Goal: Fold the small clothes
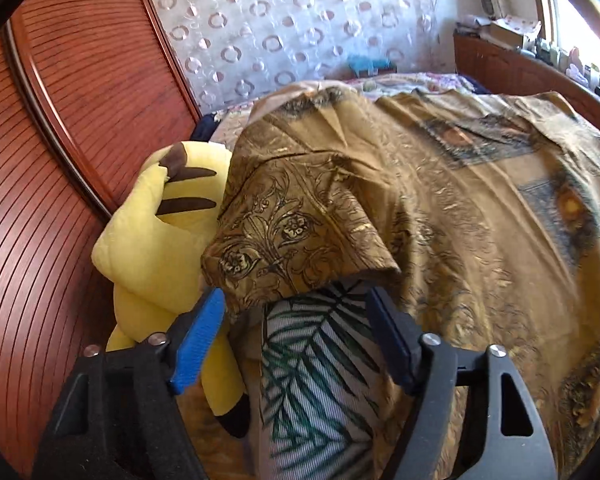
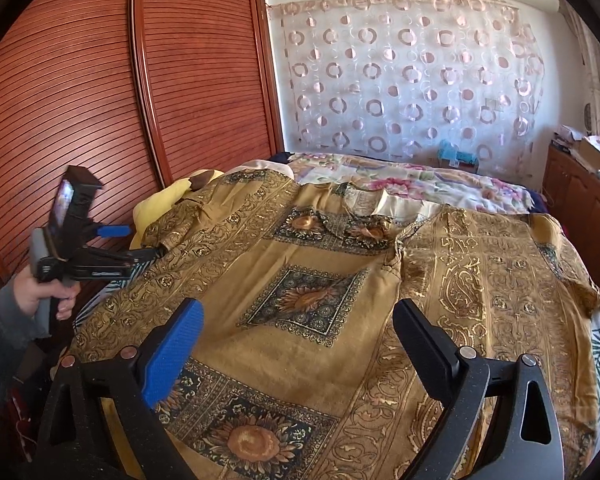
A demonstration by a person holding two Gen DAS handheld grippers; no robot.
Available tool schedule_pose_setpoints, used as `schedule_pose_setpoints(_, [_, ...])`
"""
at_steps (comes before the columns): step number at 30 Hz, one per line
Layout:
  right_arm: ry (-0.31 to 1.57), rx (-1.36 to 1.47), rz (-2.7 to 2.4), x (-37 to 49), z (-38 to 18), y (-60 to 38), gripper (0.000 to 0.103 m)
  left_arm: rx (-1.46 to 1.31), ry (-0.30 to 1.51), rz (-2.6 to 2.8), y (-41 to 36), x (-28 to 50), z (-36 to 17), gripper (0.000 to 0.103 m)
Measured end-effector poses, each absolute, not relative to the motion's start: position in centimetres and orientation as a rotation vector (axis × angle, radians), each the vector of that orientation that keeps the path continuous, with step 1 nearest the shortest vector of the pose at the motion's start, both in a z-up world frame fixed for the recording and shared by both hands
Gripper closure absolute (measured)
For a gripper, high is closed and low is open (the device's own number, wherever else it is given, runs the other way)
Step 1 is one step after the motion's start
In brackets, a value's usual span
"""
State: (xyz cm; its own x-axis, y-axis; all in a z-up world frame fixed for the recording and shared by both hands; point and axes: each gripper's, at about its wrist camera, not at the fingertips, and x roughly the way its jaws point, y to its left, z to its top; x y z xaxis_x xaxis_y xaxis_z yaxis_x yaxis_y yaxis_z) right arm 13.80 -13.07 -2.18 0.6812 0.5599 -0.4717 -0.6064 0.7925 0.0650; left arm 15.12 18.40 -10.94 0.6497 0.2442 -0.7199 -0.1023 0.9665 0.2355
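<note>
A golden-brown shirt (image 2: 480,280) with sunflower squares and paisley borders lies spread flat on the bed, collar at the far side. Its left short sleeve (image 1: 284,232) is partly folded over, the cuff lifted above a palm-leaf sheet (image 1: 312,380). My left gripper (image 1: 296,296) sits at that cuff, jaws apart, the cuff edge just ahead of the fingertips and not pinched. In the right wrist view the left gripper (image 2: 140,244) shows at the shirt's left sleeve, held by a person's hand (image 2: 32,296). My right gripper (image 2: 298,308) hovers open over the shirt's lower front, holding nothing.
A yellow plush toy (image 1: 160,248) lies between the bed's left side and slatted wooden wardrobe doors (image 2: 100,100). A floral quilt (image 2: 400,184) covers the bed's far end below a circle-patterned curtain (image 2: 400,80). A wooden cabinet (image 2: 572,200) with clutter stands at the right.
</note>
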Motion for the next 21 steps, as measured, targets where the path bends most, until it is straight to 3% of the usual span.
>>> schedule_pose_setpoints(1, [0.494, -0.102, 0.655, 13.8, -2.2, -13.0, 0.007, 0.184, 0.856, 0.200, 18.5, 15.5, -11.2, 0.046])
schedule_pose_setpoints(6, [0.499, -0.111, 0.656, 13.9, -2.9, -12.1, 0.007, 0.240, 0.850, 0.226, 18.8, 16.5, -11.0, 0.066])
schedule_pose_setpoints(10, [0.534, -0.128, 0.663, 14.9, -3.6, -11.3, 0.007, 0.229, 0.794, 0.231, 19.2, 16.4, -9.7, 0.095])
schedule_pose_setpoints(21, [0.658, -0.169, 0.676, 19.0, -4.8, -7.6, 0.007, 0.221, 0.636, 0.071, 14.8, 17.6, -3.0, 0.098])
